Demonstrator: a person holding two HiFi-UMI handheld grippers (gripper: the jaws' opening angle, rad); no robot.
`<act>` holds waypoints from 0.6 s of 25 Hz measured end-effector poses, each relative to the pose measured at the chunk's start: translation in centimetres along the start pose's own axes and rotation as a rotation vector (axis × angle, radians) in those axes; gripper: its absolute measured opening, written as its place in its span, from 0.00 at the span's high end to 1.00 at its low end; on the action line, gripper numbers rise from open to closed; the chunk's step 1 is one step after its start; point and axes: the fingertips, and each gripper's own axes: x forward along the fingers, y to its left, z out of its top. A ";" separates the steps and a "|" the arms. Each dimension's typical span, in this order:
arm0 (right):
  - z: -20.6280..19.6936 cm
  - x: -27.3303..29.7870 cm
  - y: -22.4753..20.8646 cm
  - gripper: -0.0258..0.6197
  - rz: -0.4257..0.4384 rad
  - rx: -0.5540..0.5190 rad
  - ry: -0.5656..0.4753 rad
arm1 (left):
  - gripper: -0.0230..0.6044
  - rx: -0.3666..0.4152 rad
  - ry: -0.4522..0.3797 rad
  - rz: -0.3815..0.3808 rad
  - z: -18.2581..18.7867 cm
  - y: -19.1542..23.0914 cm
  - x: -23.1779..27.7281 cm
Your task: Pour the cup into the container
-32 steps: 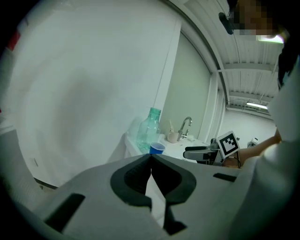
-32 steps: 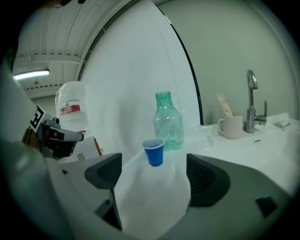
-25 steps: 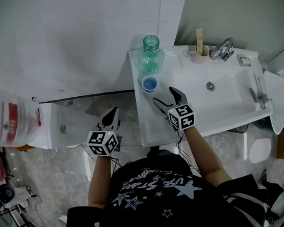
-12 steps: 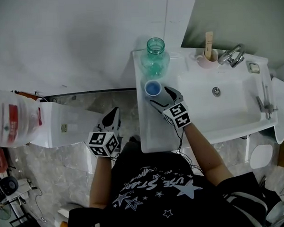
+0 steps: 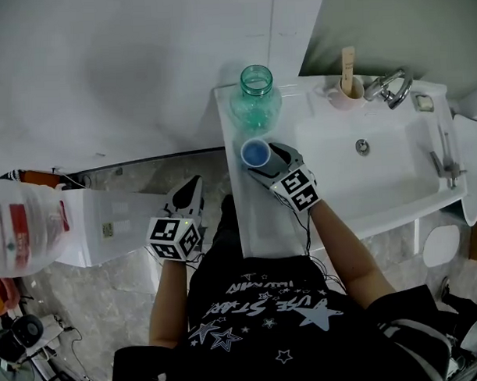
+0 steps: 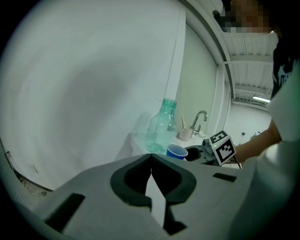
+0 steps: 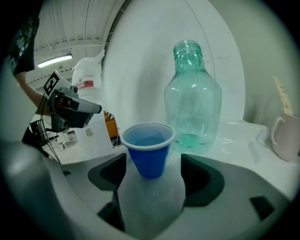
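Right gripper [image 5: 262,163] closing in around the cup [image 7: 149,147], no grip yet

The blue cup stands upright on the white sink counter [image 5: 259,216], near its left edge, with blue liquid inside. It sits between the right gripper's 2 jaws, which are wide and closing, and there's a gap on both sides, so the pads aren't on it. The clear green bottle [image 7: 193,103] stands uncapped just behind the cup, close to the wall, pretty much empty. The left gripper [image 5: 188,197] is off to the left of the counter, over the floor, its jaws pinched together with nothing between them. Further right along the back of the sink there's a pink mug [image 5: 346,88] next to the tap [image 5: 391,87].
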 end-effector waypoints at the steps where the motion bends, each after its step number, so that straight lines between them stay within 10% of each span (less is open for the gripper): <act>1: -0.1 0.1 0.1 0.39 0.002 -0.013 0.012 | 0.94 0.004 0.004 -0.010 -0.1 0.0 0.3; 15: 1.4 1.2 0.7 0.43 0.013 -0.070 -0.020 | 0.94 0.000 0.026 -0.041 -0.4 1.3 1.2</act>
